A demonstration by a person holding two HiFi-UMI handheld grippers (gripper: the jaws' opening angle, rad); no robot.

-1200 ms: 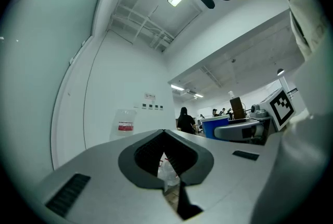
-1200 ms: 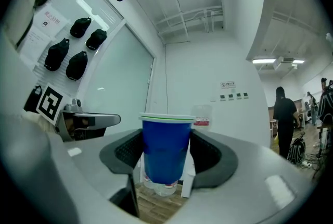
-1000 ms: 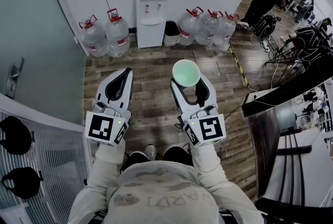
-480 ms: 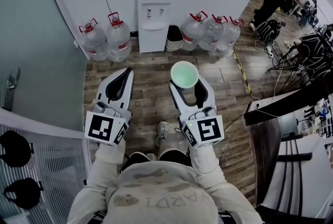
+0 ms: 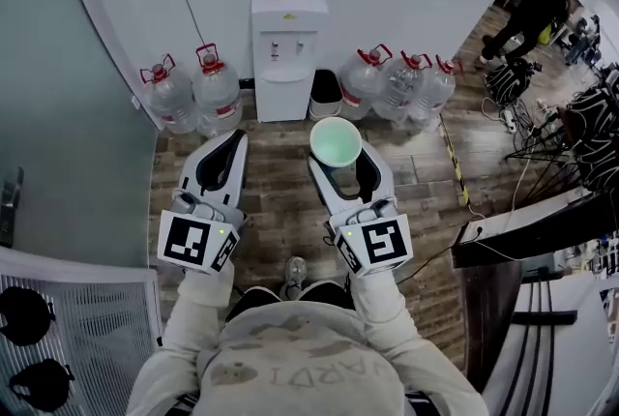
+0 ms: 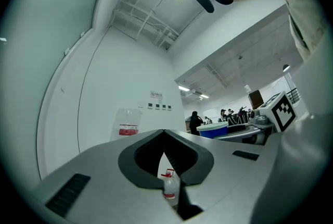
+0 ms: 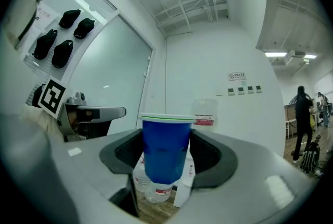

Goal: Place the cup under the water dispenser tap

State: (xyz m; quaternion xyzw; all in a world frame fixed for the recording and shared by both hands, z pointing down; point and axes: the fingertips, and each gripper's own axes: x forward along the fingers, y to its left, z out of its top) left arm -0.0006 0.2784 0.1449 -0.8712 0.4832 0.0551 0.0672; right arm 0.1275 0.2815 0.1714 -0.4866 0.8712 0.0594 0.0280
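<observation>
- The person has walked closer to the water dispenser (image 5: 283, 56). In the head view it now sits lower in the picture and looks bigger than it did a second ago.
- Both grippers have come forward with the person. They are still side by side and point at the wall.
- The right gripper (image 5: 343, 161) still pinches the blue cup (image 5: 336, 139) between its jaws, just as before. The cup stands upright with its open top up.
- The cup was out over the bare wood floor (image 5: 271, 182) before. In the head view its rim now shows right in front of the small bin (image 5: 326, 93) beside the dispenser.
- The cup is not under the taps (image 5: 290, 44) yet. It is nearer to the person than the dispenser and a bit to its right.
- In the right gripper view the jaws press on both sides of the cup (image 7: 166, 145). The big bottle (image 7: 204, 112) on top of the dispenser shows behind it.
- The left gripper (image 5: 235, 135) has its jaws pressed together with nothing in them, same as before. In its own view the tips (image 6: 164, 133) meet.
- Two water jugs (image 5: 193, 93) stand left of the dispenser, and three more jugs (image 5: 401, 83) stand right of the bin.
- One shoe (image 5: 293, 274) shows between the arms.
</observation>
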